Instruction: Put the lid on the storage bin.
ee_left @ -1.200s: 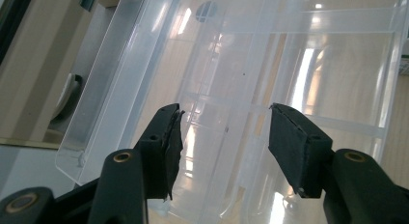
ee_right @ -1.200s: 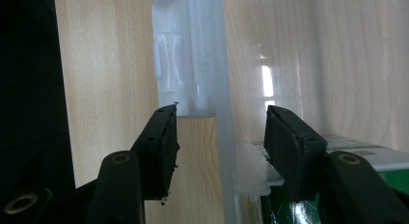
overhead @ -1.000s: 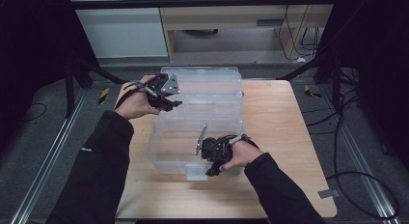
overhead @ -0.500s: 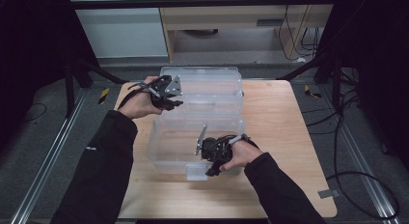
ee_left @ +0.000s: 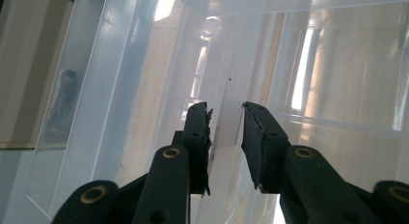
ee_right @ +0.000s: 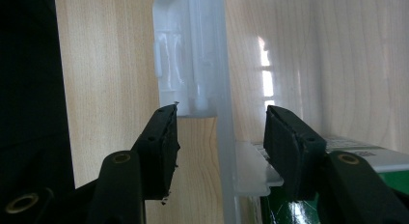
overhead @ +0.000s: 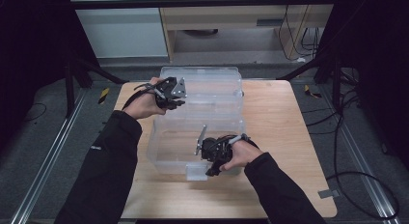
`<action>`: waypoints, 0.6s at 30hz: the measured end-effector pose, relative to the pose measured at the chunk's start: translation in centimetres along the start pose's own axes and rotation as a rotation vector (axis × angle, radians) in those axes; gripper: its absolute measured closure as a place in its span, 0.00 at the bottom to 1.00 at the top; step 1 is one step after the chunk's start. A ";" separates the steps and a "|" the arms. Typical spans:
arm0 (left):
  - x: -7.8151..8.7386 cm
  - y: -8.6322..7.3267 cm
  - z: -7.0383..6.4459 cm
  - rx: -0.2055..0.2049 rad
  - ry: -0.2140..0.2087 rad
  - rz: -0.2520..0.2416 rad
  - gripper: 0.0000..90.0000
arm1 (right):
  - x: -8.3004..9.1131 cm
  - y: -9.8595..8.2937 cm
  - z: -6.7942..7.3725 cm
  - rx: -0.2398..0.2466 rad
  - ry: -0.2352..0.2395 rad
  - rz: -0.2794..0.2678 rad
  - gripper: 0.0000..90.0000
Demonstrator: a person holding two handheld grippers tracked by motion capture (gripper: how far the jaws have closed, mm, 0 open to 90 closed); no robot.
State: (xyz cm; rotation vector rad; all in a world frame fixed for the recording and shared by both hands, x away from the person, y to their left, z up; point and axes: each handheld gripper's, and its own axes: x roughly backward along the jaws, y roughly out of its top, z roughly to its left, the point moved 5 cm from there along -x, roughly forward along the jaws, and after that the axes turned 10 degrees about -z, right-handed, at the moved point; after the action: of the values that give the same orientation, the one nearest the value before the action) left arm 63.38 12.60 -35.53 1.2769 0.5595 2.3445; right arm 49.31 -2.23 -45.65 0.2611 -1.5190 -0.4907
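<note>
Clear plastic storage bin (overhead: pixel 193 137), on the wooden table (overhead: pixel 284 122), near its middle, a second clear bin (overhead: pixel 207 86) touching behind it. Left gripper (overhead: pixel 174 94) at the bins' left side, jaws narrowly parted about a thin clear wall edge (contact not discernible). Right gripper (overhead: pixel 212 159) at the near rim, jaws wide, straddling the wall beside a white latch (ee_right: pixel 185 60).

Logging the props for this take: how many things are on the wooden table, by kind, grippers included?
Clear plastic bin: 1
Clear lid: 1
Grippers: 2, left gripper and right gripper
Total: 4
</note>
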 end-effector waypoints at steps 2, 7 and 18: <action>0.0 0.0 0.0 -0.006 -0.001 0.009 0.80 | 0.0 0.0 0.0 0.001 0.000 0.001 0.52; 0.0 0.1 -0.1 -0.017 -0.004 0.015 0.83 | 0.0 0.0 0.0 -0.001 -0.002 0.001 0.52; 0.3 0.7 -0.3 -0.060 -0.038 0.045 0.91 | 0.0 0.0 0.0 0.000 -0.004 -0.003 0.53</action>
State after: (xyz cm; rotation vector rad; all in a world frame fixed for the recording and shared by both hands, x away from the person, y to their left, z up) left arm 62.82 12.16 -35.12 1.3164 0.4495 2.3498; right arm 49.31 -2.26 -45.68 0.2622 -1.5227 -0.4938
